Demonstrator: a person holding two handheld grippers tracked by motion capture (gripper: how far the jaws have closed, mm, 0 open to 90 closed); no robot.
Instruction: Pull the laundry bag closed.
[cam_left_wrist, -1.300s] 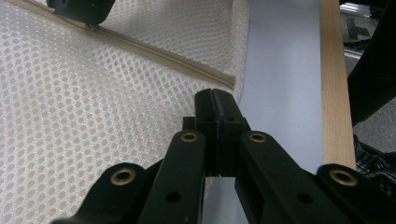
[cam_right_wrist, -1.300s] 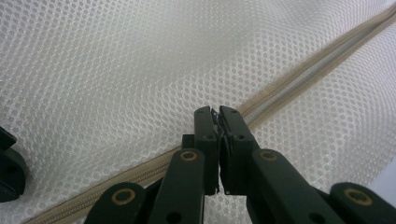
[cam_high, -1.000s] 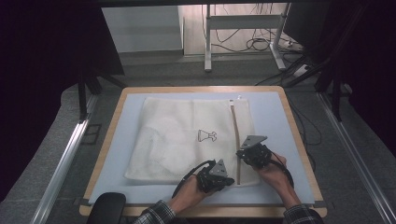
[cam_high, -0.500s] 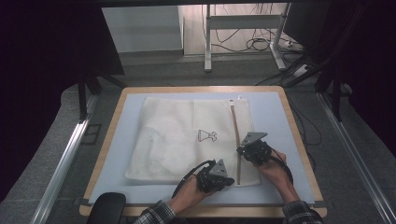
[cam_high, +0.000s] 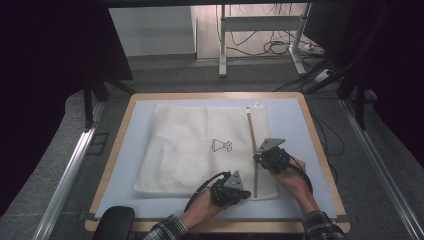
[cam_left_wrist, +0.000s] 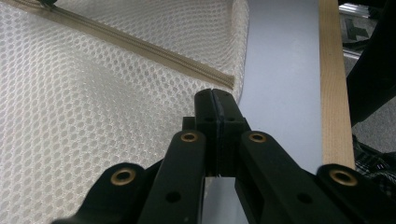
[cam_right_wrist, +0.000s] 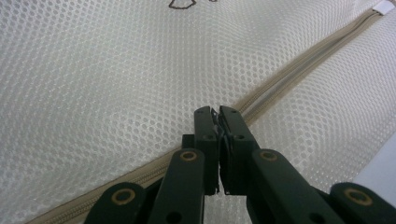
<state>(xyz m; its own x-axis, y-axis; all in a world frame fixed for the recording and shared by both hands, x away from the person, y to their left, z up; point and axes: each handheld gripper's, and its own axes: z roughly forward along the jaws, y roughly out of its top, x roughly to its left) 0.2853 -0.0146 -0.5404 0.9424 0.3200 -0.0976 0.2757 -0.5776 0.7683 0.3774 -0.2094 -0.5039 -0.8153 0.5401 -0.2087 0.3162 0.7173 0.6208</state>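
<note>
Left gripper (cam_left_wrist: 215, 100) jaws pressed together at the near corner of the white mesh bag (cam_high: 200, 150), just past the end of the tan zipper (cam_left_wrist: 140, 46); whether mesh is pinched is unclear. Right gripper (cam_right_wrist: 215, 116) jaws also together, tips on the zipper line midway along, possibly on the slider, too small to tell. The bag lies flat on the blue mat (cam_high: 300, 125) of the wood-edged table (cam_high: 320, 150).

A mesh bag (cam_high: 200, 150) is lying flat on the table (cam_high: 295, 115), its zipper (cam_high: 252, 145) running near-to-far along its right side, both grippers sitting at its near-right corner
</note>
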